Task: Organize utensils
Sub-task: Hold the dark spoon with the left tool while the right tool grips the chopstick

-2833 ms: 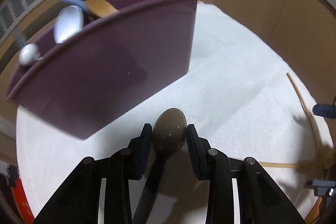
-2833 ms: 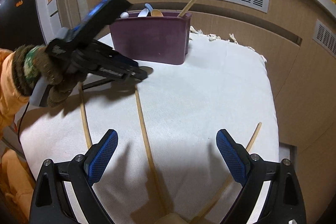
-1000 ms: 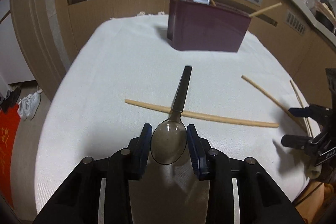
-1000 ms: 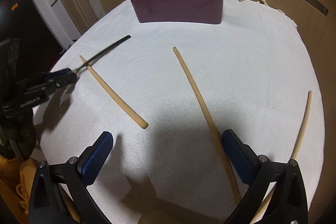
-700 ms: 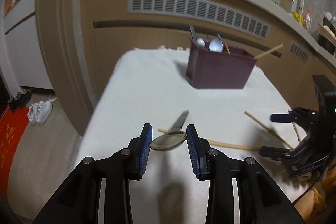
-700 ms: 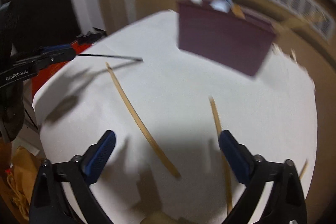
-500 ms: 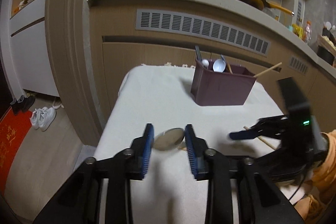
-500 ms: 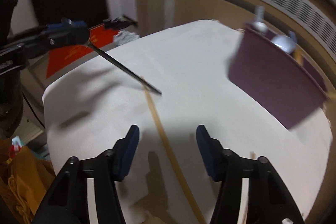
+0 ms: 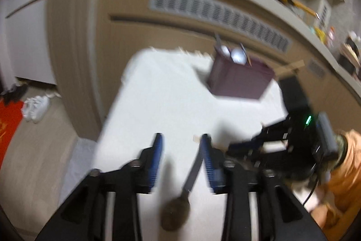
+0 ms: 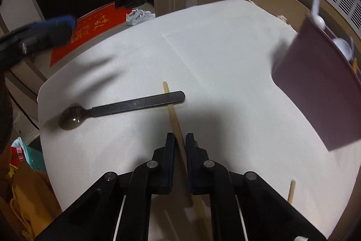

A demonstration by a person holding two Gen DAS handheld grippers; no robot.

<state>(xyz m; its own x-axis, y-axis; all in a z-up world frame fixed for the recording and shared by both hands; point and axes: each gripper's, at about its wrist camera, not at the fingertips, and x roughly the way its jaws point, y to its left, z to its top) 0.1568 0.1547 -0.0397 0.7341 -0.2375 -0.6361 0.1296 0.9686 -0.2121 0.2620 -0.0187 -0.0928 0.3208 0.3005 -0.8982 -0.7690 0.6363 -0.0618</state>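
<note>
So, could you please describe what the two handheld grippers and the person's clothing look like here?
Both are black plastic tools with linked arms and silver pivot pins. The left gripper has ribbed blue finger pads. The right gripper shows dark finger edges from its own camera; from the left camera its body carries a green light. An orange sleeve with a dark patterned cuff sits behind it.

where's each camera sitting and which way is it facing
Left wrist: rides the left tool, aimed down over the white-clothed table toward the dark purple utensil box; its own open blue-padded fingers show, as does the right tool, held by an orange sleeve.
Right wrist: rides the right tool, looking steeply down; it is shut on a wooden chopstick.
Shared: the table, the box, and the black long-handled spoon lying on the cloth.
</note>
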